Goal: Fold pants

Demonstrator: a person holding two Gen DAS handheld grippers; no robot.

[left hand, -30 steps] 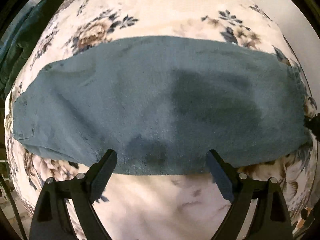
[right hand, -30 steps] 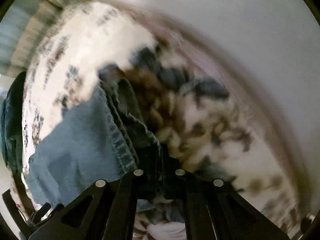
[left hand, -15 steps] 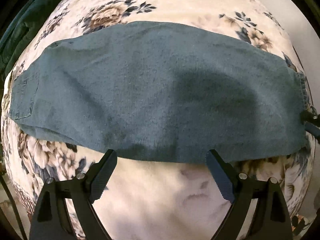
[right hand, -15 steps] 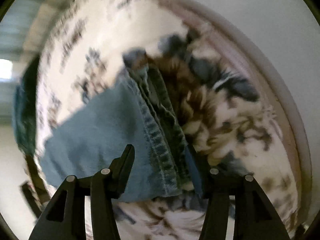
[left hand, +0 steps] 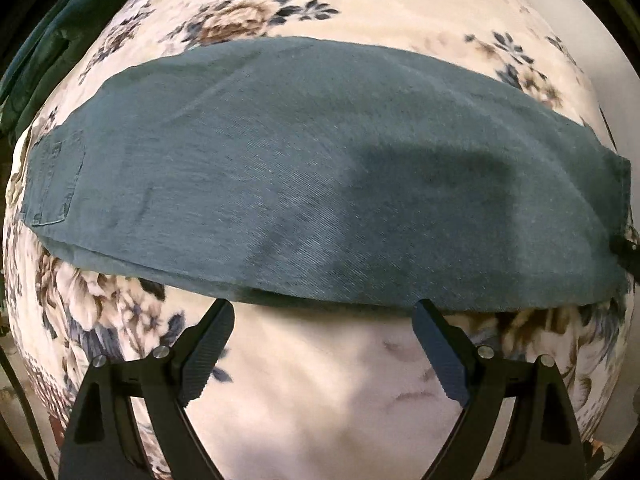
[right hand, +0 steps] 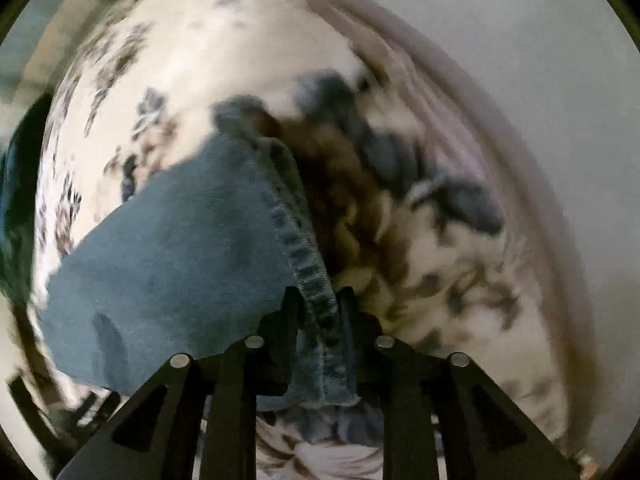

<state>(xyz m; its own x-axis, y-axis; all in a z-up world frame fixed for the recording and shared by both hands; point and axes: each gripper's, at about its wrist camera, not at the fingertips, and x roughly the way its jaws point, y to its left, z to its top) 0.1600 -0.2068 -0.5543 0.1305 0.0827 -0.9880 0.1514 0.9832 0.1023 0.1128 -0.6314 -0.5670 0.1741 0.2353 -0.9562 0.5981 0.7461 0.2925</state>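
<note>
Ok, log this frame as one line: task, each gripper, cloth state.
task: fold pants | left gripper: open, above near edge of pants | right gripper: just closing on hem, pads on it | pants flat on floral blanket

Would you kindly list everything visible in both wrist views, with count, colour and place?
Blue denim pants: one, grey-blue, folded lengthwise into a long band lying flat across the floral bedspread; back pocket at the left end in the left wrist view, stitched hem end at the right.
Floral bedspread: one, cream with brown and blue flowers, under the pants.
Dark green cloth: one heap, at the spread's upper-left edge.
Pale wall: one, off-white, beyond the bed.
Left gripper: one, black, jaws wide open, empty, at the pants' near edge.
Right gripper: one, black, jaws have just been closing, the hem between them.
</note>
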